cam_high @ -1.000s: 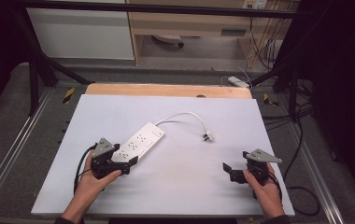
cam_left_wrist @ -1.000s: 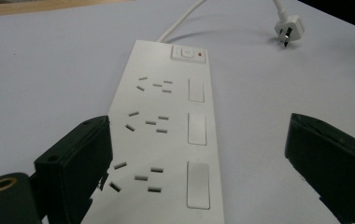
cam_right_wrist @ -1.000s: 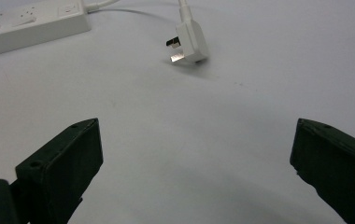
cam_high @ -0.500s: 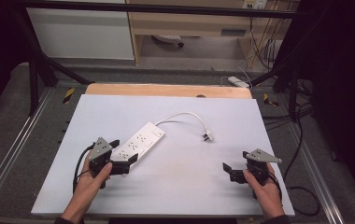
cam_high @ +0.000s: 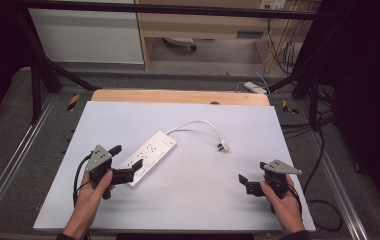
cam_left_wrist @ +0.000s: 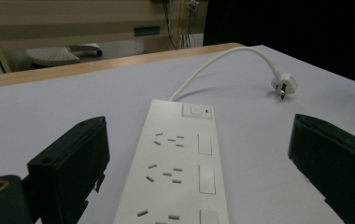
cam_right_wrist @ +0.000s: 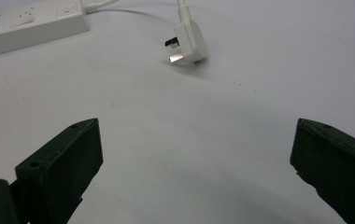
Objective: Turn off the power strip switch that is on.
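Observation:
A white power strip (cam_high: 150, 156) lies slantwise on the white table top (cam_high: 188, 210), and its cable (cam_high: 193, 124) curves round to a loose plug (cam_high: 222, 146). My left gripper (cam_high: 127, 159) is open, its jaws standing either side of the strip's near end without touching it. In the left gripper view the strip (cam_left_wrist: 175, 172) runs away between the jaws of the left gripper (cam_left_wrist: 199, 140) toward the plug (cam_left_wrist: 283, 86). My right gripper (cam_high: 246, 184) is open near the front right and holds nothing. In the right gripper view the plug (cam_right_wrist: 189, 44) lies ahead of the right gripper (cam_right_wrist: 194, 140), with the strip (cam_right_wrist: 26, 23) at top left.
A wooden strip (cam_high: 178, 96) borders the table's far edge. Metal rails (cam_high: 8, 170) run along both sides. Beyond the table, on the floor, are cables (cam_high: 298, 125) and another white power strip (cam_high: 255, 88). Bare table surface lies between my two grippers.
My left gripper has drawn back a little toward the left front, off the strip's near end. The strip, the plug and the right gripper have stayed put.

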Demonstrator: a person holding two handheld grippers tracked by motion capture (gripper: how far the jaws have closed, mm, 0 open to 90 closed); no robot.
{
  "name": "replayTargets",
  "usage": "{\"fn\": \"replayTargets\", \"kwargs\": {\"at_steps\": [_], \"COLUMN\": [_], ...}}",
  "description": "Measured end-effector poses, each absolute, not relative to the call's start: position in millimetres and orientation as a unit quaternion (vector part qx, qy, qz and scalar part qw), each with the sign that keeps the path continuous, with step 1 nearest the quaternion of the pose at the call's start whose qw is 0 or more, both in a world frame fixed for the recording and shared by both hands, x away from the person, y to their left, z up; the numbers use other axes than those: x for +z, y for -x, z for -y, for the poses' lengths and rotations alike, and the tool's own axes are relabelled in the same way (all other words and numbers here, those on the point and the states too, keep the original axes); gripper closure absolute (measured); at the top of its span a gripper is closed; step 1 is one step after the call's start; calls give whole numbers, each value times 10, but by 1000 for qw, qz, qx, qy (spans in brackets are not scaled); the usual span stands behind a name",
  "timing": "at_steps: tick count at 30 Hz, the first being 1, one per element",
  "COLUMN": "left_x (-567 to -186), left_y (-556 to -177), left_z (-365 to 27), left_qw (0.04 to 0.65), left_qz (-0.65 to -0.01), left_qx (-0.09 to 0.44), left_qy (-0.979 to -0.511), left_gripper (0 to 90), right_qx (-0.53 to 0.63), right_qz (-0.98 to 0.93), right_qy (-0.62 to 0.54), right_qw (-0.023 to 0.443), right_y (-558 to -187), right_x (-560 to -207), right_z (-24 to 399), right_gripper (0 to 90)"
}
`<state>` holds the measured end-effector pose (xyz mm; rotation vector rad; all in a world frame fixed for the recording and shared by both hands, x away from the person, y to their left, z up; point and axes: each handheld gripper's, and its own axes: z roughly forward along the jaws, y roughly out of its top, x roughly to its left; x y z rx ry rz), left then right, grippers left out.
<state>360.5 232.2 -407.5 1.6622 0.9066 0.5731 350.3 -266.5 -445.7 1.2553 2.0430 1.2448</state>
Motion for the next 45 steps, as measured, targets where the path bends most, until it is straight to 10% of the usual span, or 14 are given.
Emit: {"fn": "replayTargets", "kwargs": {"at_steps": [45], "left_x": [-3573], "left_y": [-3229], "left_z": [-2945], "left_qw": [573], "left_qz": [-423], "left_qx": [286], "left_qy": [-640], "left_gripper": [42], "right_qx": [450], "right_qz": [-736], "right_qy": [-456], "right_qw": [220], "right_y": [-3503], "right_x": [-4456], "right_z": [2676], "right_gripper": [28]}}
